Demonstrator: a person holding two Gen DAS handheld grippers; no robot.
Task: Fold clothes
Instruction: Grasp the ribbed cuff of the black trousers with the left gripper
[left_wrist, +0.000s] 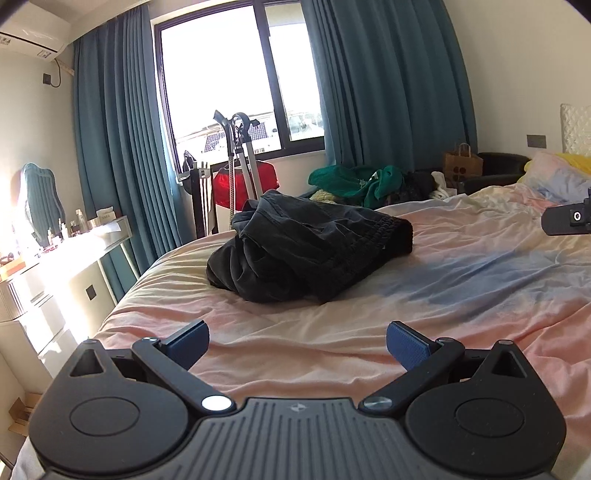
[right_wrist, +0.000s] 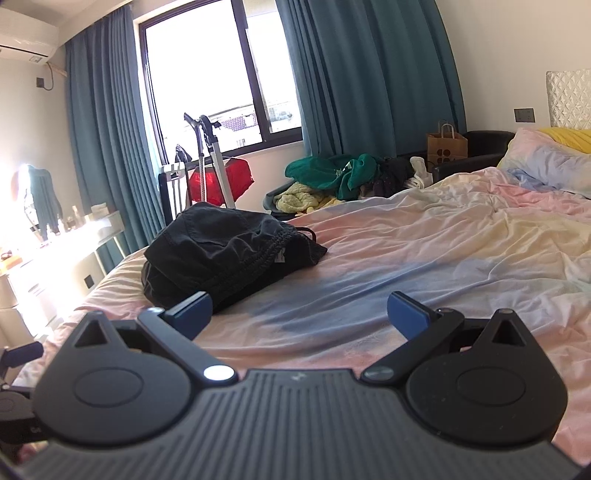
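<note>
A dark charcoal garment (left_wrist: 310, 245) lies bunched in a loose heap on the bed (left_wrist: 461, 280), toward its window side, with a gathered elastic waistband running across the top and a small white tag showing at the seam from the right wrist view. It looks like shorts or trousers, though the crumpling hides its full shape and the legs cannot be made out. The left gripper (left_wrist: 297, 345) hovers over the pastel sheet short of the heap, its blue-padded jaws spread wide and holding nothing. The right gripper (right_wrist: 299, 314) sits likewise, jaws wide apart and empty, the garment just beyond its left finger. Strong glare washes out the dresser (left_wrist: 55, 258) at the left, so its small bottles are hard to read.
</note>
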